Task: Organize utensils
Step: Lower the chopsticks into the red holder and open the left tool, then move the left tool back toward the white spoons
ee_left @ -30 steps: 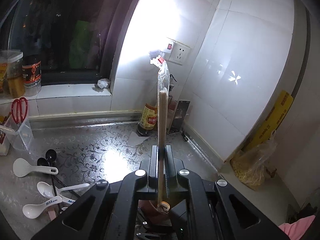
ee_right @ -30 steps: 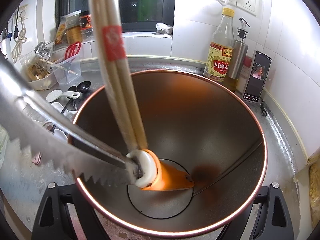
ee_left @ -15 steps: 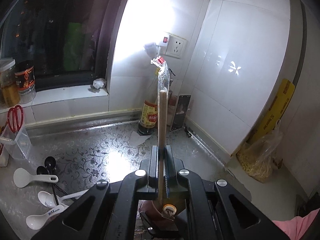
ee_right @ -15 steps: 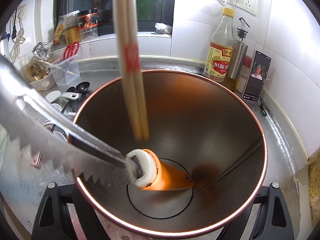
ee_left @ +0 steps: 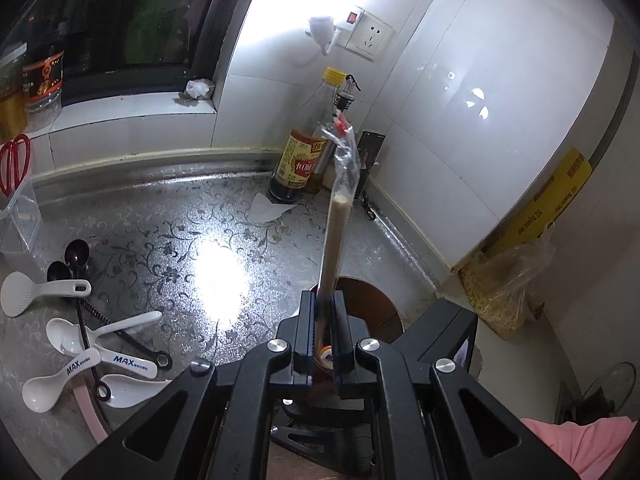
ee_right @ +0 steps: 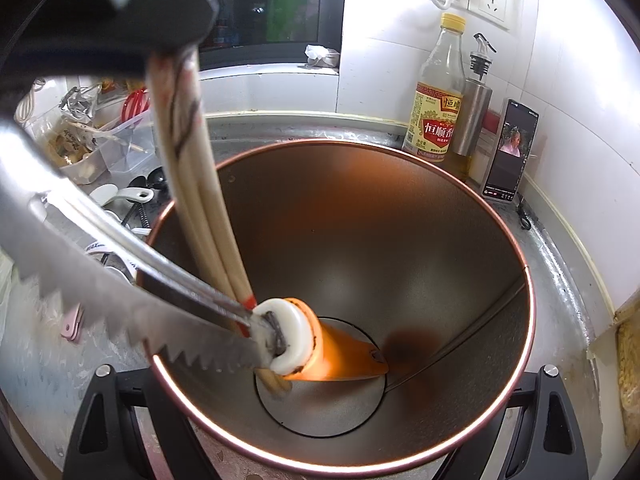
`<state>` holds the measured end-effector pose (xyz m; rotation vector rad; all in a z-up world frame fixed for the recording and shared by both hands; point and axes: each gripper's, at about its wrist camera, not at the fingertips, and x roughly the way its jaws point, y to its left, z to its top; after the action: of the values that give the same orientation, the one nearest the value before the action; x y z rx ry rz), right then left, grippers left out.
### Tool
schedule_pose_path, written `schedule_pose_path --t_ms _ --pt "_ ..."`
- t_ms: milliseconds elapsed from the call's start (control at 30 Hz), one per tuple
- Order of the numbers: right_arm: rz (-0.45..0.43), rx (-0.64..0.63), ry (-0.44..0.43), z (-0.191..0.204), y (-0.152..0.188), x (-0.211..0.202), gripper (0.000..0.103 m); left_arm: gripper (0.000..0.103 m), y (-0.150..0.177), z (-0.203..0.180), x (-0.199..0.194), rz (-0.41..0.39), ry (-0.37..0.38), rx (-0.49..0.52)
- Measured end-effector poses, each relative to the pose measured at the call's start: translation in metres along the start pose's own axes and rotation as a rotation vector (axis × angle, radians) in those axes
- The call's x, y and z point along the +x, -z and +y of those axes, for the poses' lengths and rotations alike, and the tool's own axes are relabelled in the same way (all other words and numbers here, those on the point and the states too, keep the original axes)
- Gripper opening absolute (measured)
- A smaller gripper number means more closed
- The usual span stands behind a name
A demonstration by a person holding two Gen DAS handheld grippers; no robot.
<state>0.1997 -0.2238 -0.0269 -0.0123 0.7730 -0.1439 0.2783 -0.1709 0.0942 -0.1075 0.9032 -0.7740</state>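
Clamping wrapped wooden chopsticks (ee_right: pixel 208 236) into the right-gripped copper-rimmed metal holder (ee_right: pixel 460 216), left gripper (ee_left: pixel 323 322) leaves white plastic spoons (ee_left: pixel 86 354) unsorted.

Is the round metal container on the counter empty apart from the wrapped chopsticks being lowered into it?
No: in the right wrist view the container already holds a serrated knife with an orange handle beside the chopsticks.

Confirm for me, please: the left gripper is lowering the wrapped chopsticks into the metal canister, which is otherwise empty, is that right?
Not quite. The canister is not empty: the right wrist view shows a serrated knife with an orange handle already leaning inside it. The rest holds: the left gripper is shut on the wrapped chopsticks, whose tips reach the canister's bottom.
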Motion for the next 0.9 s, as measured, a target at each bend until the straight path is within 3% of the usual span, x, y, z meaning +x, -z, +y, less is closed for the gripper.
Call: schedule_pose_path --t_ms 100,167,400,667,833,900 --pt "0.001 0.001 0.002 0.0 0.0 0.0 0.092 0.016 0.001 0.002 -0.005 0.0 0.014 -0.01" --pt "0.001 0.002 0.003 0.0 0.0 0.001 0.092 0.028 0.001 0.001 -0.01 -0.01 0.01 -0.007" --pt "0.003 0.003 0.004 0.0 0.001 0.001 0.092 0.03 0.002 0.006 -0.027 -0.048 -0.009 -0.014" --pt "0.005 0.005 0.007 -0.001 0.002 0.0 0.092 0.045 0.005 0.029 -0.045 -0.092 -0.073 -0.065" --pt "0.007 0.007 0.006 -0.001 0.002 0.001 0.092 0.047 0.012 0.054 -0.054 -0.106 -0.139 -0.127" --pt "0.007 0.006 0.006 -0.002 0.002 0.001 0.092 0.06 0.016 0.063 -0.058 -0.114 -0.165 -0.15"
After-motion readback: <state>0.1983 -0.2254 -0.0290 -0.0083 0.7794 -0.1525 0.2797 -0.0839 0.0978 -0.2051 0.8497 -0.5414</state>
